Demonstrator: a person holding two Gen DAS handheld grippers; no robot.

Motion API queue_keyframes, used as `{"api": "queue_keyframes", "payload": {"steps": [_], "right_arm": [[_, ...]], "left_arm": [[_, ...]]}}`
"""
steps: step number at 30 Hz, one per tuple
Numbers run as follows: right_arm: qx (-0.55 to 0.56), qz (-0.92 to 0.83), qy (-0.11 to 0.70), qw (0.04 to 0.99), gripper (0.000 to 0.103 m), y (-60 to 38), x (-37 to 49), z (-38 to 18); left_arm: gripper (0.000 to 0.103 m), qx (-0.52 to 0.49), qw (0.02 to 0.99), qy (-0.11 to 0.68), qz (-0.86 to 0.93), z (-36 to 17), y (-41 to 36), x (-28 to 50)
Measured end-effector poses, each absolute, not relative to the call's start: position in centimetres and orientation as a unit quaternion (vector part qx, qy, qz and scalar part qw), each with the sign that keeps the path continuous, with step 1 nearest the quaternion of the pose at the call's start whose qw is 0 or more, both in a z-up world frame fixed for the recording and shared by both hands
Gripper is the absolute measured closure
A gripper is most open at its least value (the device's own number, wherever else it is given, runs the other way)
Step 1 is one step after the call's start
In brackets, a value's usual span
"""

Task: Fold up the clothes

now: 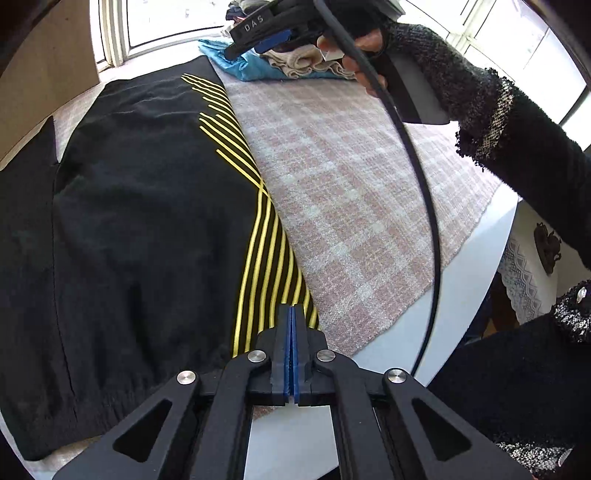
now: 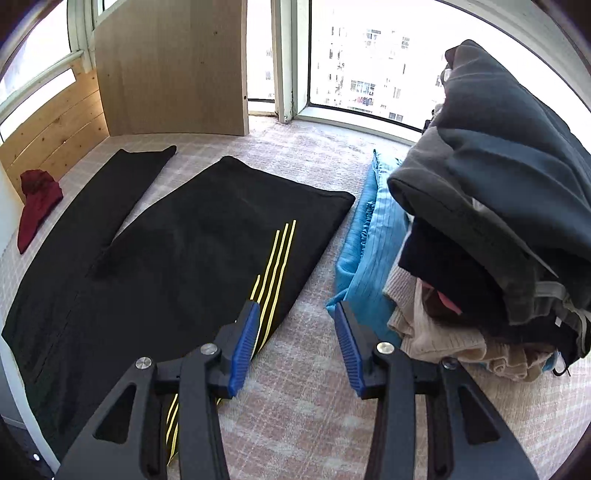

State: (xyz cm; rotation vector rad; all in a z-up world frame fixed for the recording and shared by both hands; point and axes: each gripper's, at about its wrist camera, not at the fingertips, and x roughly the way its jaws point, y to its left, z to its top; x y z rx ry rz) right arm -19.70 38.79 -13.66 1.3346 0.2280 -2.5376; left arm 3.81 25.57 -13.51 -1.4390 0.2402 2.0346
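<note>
A black sweatshirt with yellow stripes (image 1: 147, 206) lies flat on the pink checked cloth (image 1: 351, 192). My left gripper (image 1: 291, 314) is shut, its blue pads together at the garment's striped near edge; I cannot tell if fabric is pinched between them. In the right wrist view the same sweatshirt (image 2: 192, 266) lies spread with one sleeve (image 2: 110, 195) stretched to the far left. My right gripper (image 2: 295, 310) is open and empty, hovering above the garment's right edge. It also shows at the top of the left wrist view (image 1: 266, 29).
A pile of clothes (image 2: 498, 221) sits at the right on a folded blue garment (image 2: 373, 240). A dark red garment (image 2: 37, 206) lies at the far left by the wooden panel (image 2: 170, 66). Windows run along the back. The table's edge (image 1: 461, 280) is to the right.
</note>
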Motion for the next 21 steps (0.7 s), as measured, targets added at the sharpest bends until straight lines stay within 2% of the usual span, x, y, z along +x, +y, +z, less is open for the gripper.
{"api": "queue_keyframes", "payload": {"steps": [4, 10, 13, 18, 21], "right_arm": [[0.474, -0.870, 0.092, 0.103, 0.061, 37.6, -24.0, -15.4], [0.505, -0.855, 0.077, 0.093, 0.061, 37.6, -26.2, -16.6], [0.514, -0.848, 0.085, 0.098, 0.061, 37.4, -26.0, -17.0], [0.513, -0.847, 0.072, 0.119, 0.061, 37.7, -25.0, -16.0], [0.508, -0.848, 0.085, 0.125, 0.061, 37.4, -24.8, -15.7]], "left_arm": [[0.103, -0.533, 0.295, 0.045, 0.791, -11.5, 22.9, 3.4], [0.102, -0.534, 0.295, 0.068, 0.790, -12.5, 23.3, 3.4], [0.084, -0.534, 0.314, 0.085, 0.780, -13.1, 24.5, 3.8], [0.073, -0.541, 0.335, 0.120, 0.762, -14.1, 26.9, 4.9], [0.072, -0.549, 0.325, 0.165, 0.752, -15.6, 28.3, 5.5]]}}
